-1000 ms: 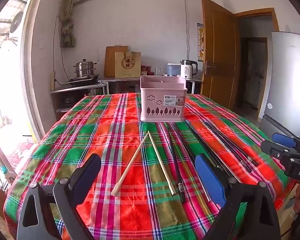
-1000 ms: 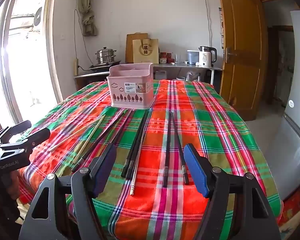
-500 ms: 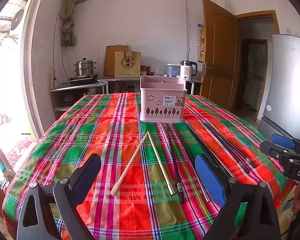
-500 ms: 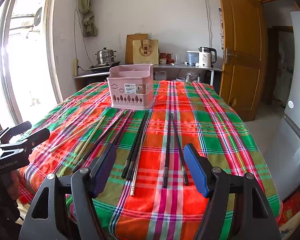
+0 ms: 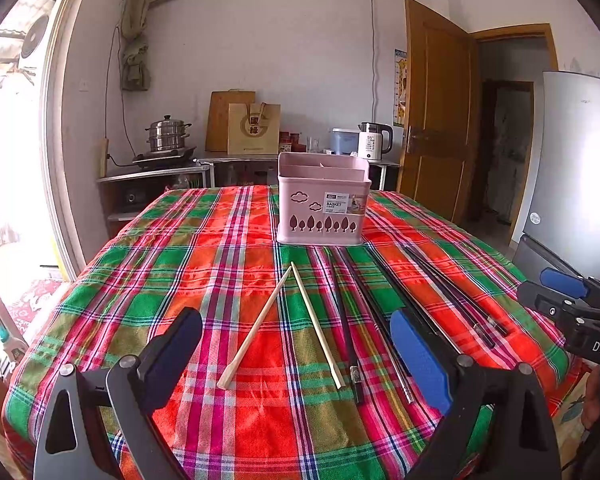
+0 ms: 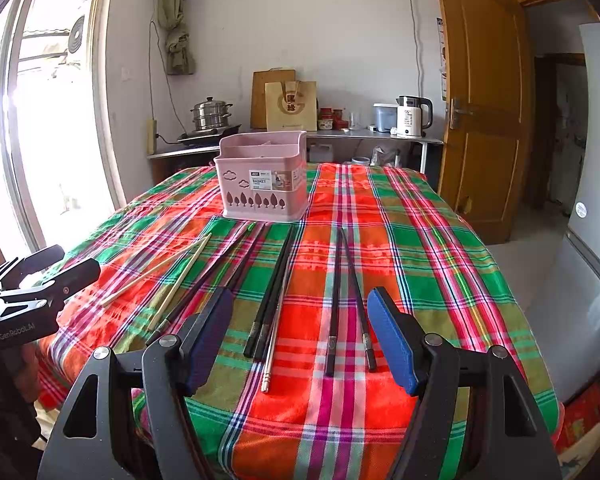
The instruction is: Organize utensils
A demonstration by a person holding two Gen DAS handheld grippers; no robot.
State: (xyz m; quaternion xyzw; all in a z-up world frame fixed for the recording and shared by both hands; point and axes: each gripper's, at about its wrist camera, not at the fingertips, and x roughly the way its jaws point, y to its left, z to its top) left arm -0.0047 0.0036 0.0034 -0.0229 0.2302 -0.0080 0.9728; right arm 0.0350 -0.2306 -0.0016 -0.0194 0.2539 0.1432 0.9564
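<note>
Both my grippers hover with jaws wide and empty over the tabletop's [image 5: 172,240] near edge, and the wooden chopsticks [image 5: 318,326] lie lengthwise just ahead of the left gripper [image 5: 296,344] (nearer than the right gripper [image 6: 300,328]), tips toward the basket [image 5: 323,200].

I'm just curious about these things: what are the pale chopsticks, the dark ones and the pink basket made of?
Pale chopsticks: probably bamboo or wood, with a matte, light tan look. Dark chopsticks: glossy black, perhaps plastic or lacquer, with silvery bands near their ends. Pink basket: apparently moulded plastic, with a smooth matte finish and cut-out tree shapes.
</note>
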